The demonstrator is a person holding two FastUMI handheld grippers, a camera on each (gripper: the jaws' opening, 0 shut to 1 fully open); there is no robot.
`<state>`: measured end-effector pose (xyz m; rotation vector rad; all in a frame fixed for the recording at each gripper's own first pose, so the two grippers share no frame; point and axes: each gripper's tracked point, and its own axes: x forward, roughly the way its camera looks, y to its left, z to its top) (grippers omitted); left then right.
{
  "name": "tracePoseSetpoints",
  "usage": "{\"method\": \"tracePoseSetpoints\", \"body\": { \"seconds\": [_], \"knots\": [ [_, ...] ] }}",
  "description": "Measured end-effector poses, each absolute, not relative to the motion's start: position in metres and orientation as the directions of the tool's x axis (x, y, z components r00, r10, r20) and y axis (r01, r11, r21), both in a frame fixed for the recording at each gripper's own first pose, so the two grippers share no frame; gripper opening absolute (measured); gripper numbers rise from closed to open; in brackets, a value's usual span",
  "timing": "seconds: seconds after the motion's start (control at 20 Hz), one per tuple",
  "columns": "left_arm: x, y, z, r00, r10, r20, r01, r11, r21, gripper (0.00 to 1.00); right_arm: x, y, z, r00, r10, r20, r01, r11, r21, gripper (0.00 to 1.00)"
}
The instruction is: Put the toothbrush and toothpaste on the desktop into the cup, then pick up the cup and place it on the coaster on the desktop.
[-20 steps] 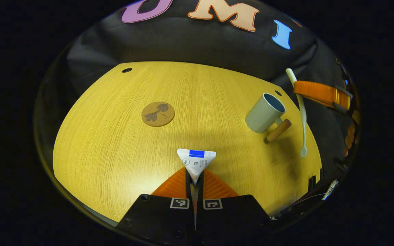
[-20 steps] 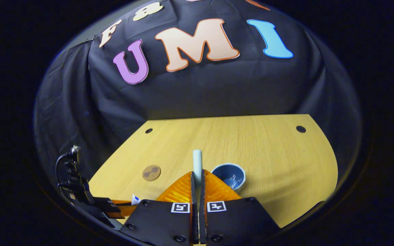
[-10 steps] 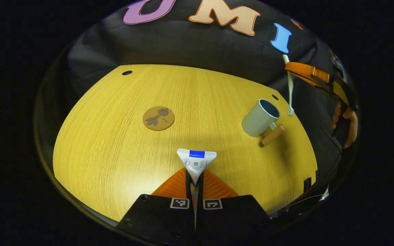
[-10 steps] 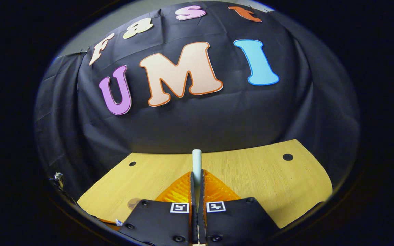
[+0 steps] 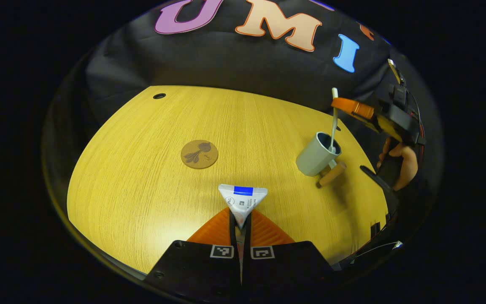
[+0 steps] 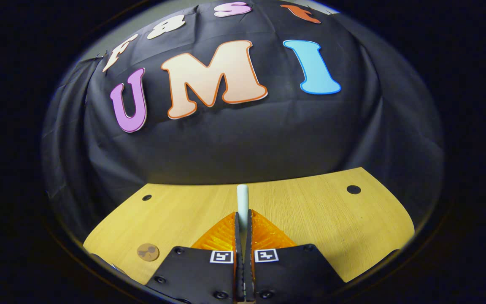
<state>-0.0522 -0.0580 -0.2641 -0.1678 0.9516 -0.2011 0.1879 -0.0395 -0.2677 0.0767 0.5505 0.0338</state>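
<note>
Grippers clamped: L point(image 5: 240, 219) toothpaste point(image 5: 243, 200), R point(image 6: 243, 219) toothbrush point(image 6: 242, 198).

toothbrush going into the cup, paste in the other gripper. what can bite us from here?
1. The toothbrush enters the cup near its rim, held high by the right gripper; released, it may lean and tip the cup.
2. The left gripper pinches only the toothpaste tail; it could slip.
</note>
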Motion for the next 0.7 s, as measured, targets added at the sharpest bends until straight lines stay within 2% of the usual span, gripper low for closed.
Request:
{"method": "tracePoseSetpoints", "body": {
  "seconds": [0.2,0.45,0.5,0.55,0.6,0.7],
  "knots": [
    [-0.040,-0.062,-0.253,0.586,-0.259,-0.768,0.119,0.965,-0.234,0.00,0.180,-0.043,-0.279,0.832,0.041,-0.553,0.000,0.997,0.073,0.04],
    [-0.008,-0.082,-0.236,0.606,-0.302,-0.736,0.175,0.953,-0.247,0.00,0.159,-0.033,-0.282,0.805,0.088,-0.587,-0.022,0.993,0.119,0.13],
    [-0.003,-0.090,-0.232,0.609,-0.313,-0.729,0.188,0.949,-0.251,0.00,0.153,-0.032,-0.281,0.801,0.094,-0.592,-0.028,0.992,0.120,0.21],
    [0.003,-0.096,-0.228,0.610,-0.327,-0.722,0.204,0.945,-0.256,0.00,0.146,-0.034,-0.280,0.799,0.095,-0.594,-0.034,0.993,0.114,0.36],
    [0.003,-0.102,-0.226,0.611,-0.340,-0.715,0.220,0.940,-0.260,0.00,0.139,-0.035,-0.278,0.798,0.098,-0.594,-0.039,0.993,0.111,0.46],
    [0.010,-0.115,-0.219,0.611,-0.370,-0.700,0.253,0.929,-0.270,0.00,0.126,-0.042,-0.274,0.800,0.088,-0.594,-0.035,0.994,0.100,0.84]
  ]
}}
